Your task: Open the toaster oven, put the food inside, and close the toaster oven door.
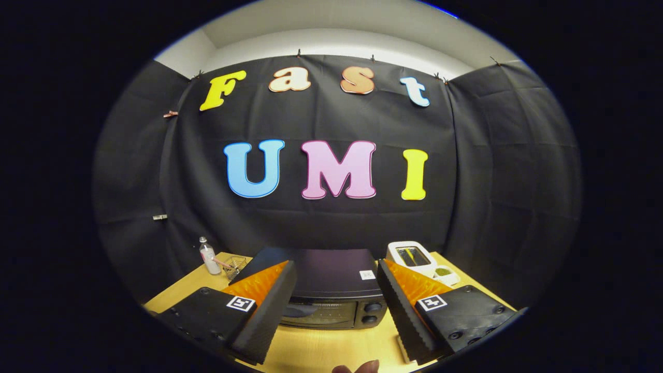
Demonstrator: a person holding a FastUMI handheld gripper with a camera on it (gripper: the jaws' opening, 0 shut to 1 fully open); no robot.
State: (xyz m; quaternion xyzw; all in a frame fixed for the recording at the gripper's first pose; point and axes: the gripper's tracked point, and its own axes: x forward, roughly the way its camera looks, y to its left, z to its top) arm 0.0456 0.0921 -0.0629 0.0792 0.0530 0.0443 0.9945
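The tongs [336, 311] stood wide apart with nothing between their fingers, held above the wooden table [331, 347] and pointed at the toaster oven [331, 295]. The oven sat straight ahead, just beyond the fingertips and framed in the gap between them, its long side running crosswise to the fingers and its front facing the tongs. Its door [318, 312] looked closed, so the opening step seemed not yet done. The two knobs [372, 313] lay on the part of the front nearer the right finger; the handle was hard to make out in the dark front, and probably ran along the door's upper edge. To reach it, the tongs would likely have to drop lower and go straight forward. Beyond the right finger, beside the oven, stood a white tray [414, 257] with a small dish [444, 273] of something green, possibly the food. Beyond the left finger were a small bottle [208, 256] and a wire basket [235, 265], well clear of the path. A fingertip [357, 368] showed just below the tongs.
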